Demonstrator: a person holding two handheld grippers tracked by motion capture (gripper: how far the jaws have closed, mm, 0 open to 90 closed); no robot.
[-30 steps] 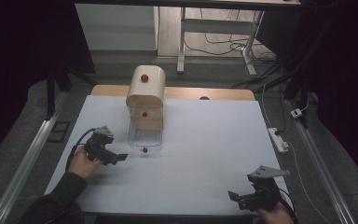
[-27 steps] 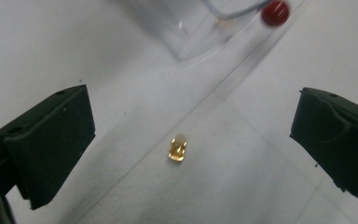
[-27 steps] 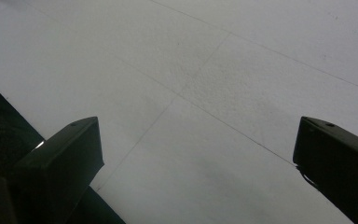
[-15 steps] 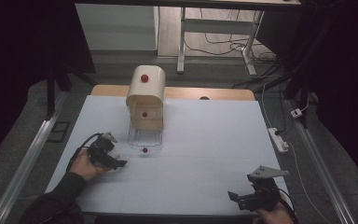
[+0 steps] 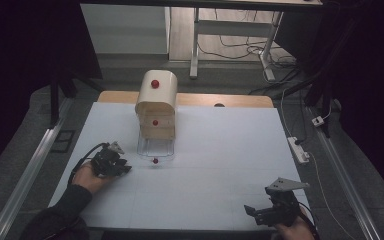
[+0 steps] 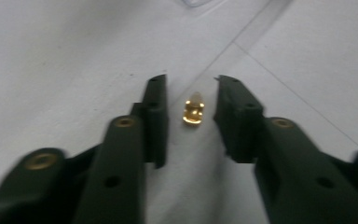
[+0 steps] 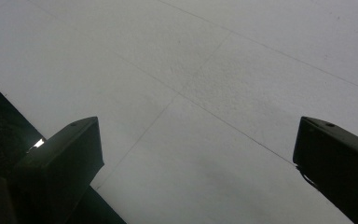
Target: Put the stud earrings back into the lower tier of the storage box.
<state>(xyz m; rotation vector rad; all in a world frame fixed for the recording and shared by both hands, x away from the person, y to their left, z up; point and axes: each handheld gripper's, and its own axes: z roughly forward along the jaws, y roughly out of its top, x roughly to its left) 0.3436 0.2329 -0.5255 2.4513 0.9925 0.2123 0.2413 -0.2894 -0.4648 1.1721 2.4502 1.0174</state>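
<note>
A small gold-coloured piece (image 6: 194, 110) lies on the white table sheet (image 5: 220, 150). My left gripper (image 6: 189, 88) straddles it. Its jaws have just been closing, and a gap remains on each side of the piece, so the pads are not touching it. In the high view the left gripper (image 5: 122, 167) sits low at the sheet's left, just left of a clear drawer (image 5: 155, 147) with a red knob (image 5: 155, 161). My right gripper (image 5: 254, 211) rests near the front right edge, and its jaws (image 7: 196, 140) stand wide open over bare sheet.
A rounded wooden box (image 5: 156, 102) with red knobs stands at the middle back, with the clear drawer pulled out in front of it. A white power strip (image 5: 298, 149) lies off the right edge. A metal rail (image 5: 25, 175) runs along the left side.
The left hand has shifted slightly and settled low on the sheet beside the drawer. The right gripper has kept still.
</note>
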